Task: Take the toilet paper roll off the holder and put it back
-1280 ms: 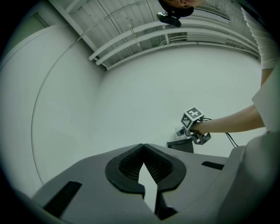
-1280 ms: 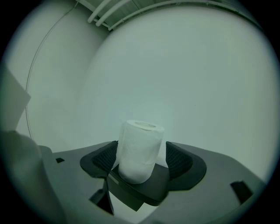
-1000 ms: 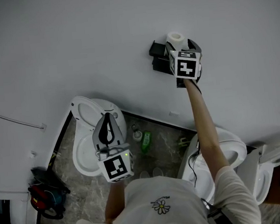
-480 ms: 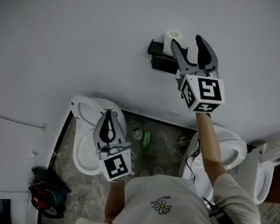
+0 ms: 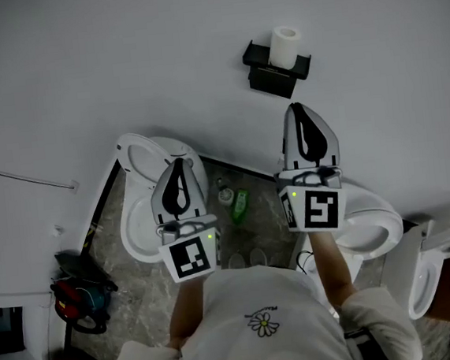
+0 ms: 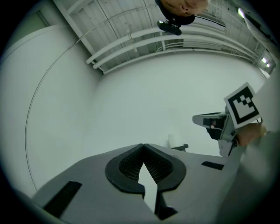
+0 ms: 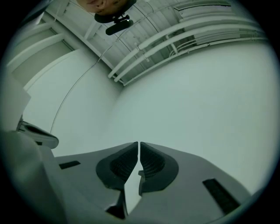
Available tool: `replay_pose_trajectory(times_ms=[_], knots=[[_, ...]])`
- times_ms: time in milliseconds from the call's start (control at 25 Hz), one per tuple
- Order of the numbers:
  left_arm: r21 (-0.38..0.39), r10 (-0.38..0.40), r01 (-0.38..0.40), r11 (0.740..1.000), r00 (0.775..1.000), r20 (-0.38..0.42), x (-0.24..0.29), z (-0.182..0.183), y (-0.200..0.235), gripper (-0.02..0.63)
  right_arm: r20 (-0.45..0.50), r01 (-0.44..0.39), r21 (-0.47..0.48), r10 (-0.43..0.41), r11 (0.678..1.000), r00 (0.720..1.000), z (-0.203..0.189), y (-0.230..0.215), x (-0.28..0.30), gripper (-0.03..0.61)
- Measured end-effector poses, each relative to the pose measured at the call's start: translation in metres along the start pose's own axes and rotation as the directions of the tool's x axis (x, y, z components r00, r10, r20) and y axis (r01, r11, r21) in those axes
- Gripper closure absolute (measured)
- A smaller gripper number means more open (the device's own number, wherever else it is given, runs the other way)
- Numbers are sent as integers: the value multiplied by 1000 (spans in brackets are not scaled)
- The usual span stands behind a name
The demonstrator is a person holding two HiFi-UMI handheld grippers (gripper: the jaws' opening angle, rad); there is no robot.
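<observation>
A white toilet paper roll (image 5: 284, 47) stands upright on a black holder (image 5: 273, 74) fixed to the white wall. My right gripper (image 5: 304, 111) hangs well below the holder, apart from it; its jaws have just been closing and are shut with nothing between them. In the right gripper view the right gripper (image 7: 138, 144) faces only bare wall. My left gripper (image 5: 177, 164) is shut and empty over the left toilet. From the left gripper view, beyond the left gripper (image 6: 142, 145), the roll (image 6: 173, 140) and holder (image 6: 182, 147) look small and far off.
A white toilet (image 5: 138, 223) with its seat up stands at the left, another (image 5: 370, 231) under my right arm, a third (image 5: 435, 270) at the far right. A green bottle (image 5: 239, 206) stands on the marbled floor. A red and black object (image 5: 76, 299) lies at the lower left.
My right gripper has drawn back from the roll and holder toward the person and its jaws have closed empty. The roll stays on the holder. The left gripper has not moved.
</observation>
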State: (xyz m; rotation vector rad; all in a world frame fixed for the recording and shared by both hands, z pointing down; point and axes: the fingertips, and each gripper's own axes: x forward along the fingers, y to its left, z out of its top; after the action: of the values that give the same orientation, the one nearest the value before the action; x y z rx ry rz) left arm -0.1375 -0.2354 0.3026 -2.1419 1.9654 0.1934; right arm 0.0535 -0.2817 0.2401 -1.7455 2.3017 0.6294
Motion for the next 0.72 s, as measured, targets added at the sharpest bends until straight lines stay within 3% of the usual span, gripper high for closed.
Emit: replay_pose_trajectory(times_ms=[440,720], knots=[[6,-18,18,1000,1000,-21,-7,-14,-9,595,-212,-39,73,54,997,976,-71,39,-69,568],[5,-20,20,1000,999,-31,-10,-18,-12,595,-205,-87,57,97,995,974,-73,46,-72,568]])
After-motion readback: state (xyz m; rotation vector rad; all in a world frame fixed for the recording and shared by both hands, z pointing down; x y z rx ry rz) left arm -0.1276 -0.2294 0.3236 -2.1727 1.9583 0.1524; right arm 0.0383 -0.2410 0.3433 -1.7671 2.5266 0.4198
